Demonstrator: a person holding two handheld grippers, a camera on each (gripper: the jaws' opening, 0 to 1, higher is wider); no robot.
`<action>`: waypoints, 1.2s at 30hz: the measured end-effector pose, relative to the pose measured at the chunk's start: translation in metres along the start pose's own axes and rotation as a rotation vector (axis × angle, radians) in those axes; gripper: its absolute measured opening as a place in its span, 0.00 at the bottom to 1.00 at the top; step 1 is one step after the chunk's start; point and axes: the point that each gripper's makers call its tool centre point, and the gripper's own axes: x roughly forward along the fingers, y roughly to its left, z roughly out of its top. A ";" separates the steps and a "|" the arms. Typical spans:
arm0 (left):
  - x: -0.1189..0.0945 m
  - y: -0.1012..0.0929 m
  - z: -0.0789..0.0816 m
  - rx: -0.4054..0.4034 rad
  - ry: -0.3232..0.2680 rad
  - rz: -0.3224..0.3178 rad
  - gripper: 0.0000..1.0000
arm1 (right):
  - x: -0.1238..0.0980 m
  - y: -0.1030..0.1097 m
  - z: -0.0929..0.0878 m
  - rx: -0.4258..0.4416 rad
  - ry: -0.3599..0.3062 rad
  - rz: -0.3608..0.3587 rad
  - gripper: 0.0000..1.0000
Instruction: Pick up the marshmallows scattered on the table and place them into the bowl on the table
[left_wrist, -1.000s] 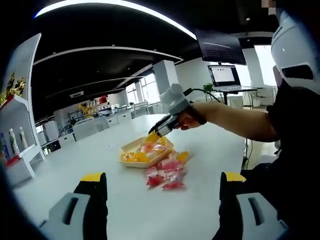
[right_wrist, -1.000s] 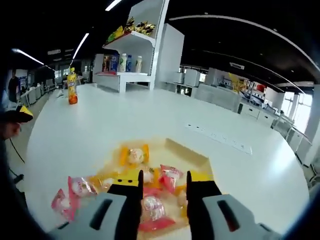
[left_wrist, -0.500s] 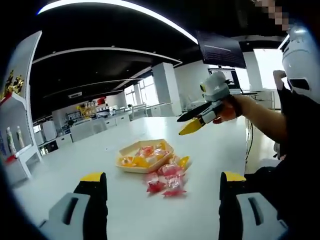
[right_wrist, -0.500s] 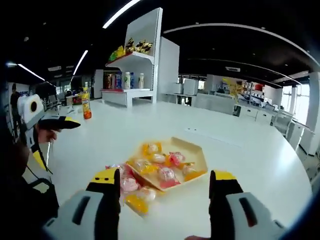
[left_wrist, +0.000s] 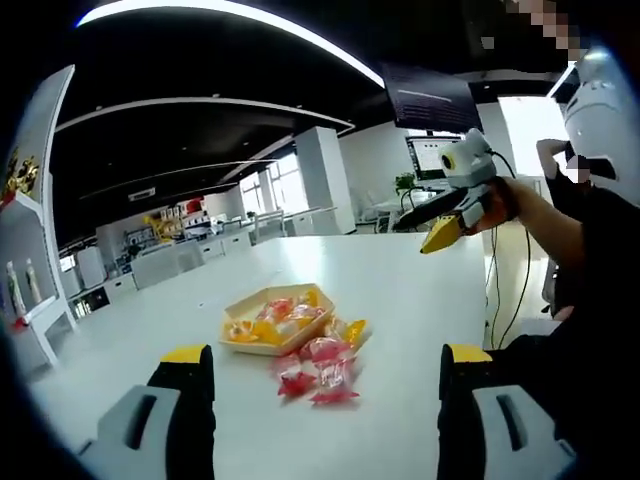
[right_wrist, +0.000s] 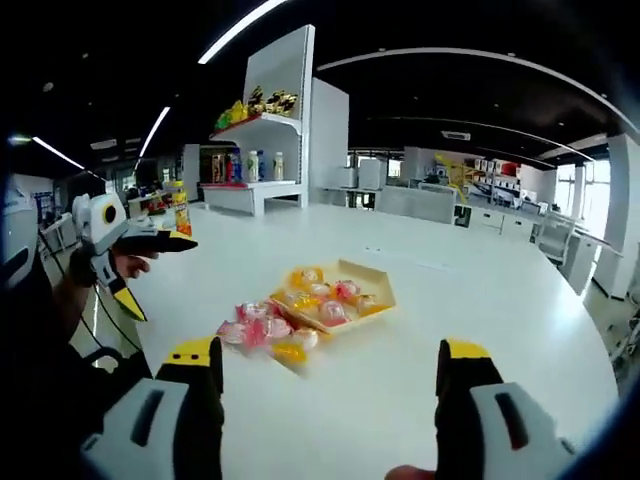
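Note:
A shallow yellow bowl (left_wrist: 268, 318) (right_wrist: 345, 296) on the white table (left_wrist: 420, 300) holds several pink and yellow wrapped marshmallows. More wrapped marshmallows (left_wrist: 316, 366) (right_wrist: 258, 330) lie on the table beside it. My left gripper (left_wrist: 326, 355) stands open, back from the pile, and it also appears at the left of the right gripper view as the left gripper (right_wrist: 165, 278), held up in a hand. My right gripper (right_wrist: 328, 350) is open with nothing between its jaws. It hangs high over the table's right side as the right gripper (left_wrist: 412, 237), jaws spread.
A white shelf (right_wrist: 262, 130) with bottles and snack bags stands behind the table. An orange bottle (right_wrist: 182, 214) stands at the table's far left. A monitor (left_wrist: 436, 156) stands past the far edge. The person's arm (left_wrist: 545, 225) and body (left_wrist: 585, 330) fill the right.
My right gripper has opened wide and pulled up and away from the bowl, where its jaws were nearly shut over a wrapped marshmallow. The left gripper stays open.

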 end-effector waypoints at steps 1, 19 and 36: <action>0.000 0.000 0.000 0.000 0.001 0.000 0.93 | -0.003 0.001 -0.002 -0.002 0.003 0.004 0.86; 0.004 0.003 -0.010 0.010 0.025 0.010 0.93 | -0.012 0.005 -0.010 -0.010 0.011 0.027 0.86; 0.010 -0.003 -0.003 0.031 0.018 0.001 0.93 | -0.021 0.010 -0.016 -0.042 0.026 0.035 0.86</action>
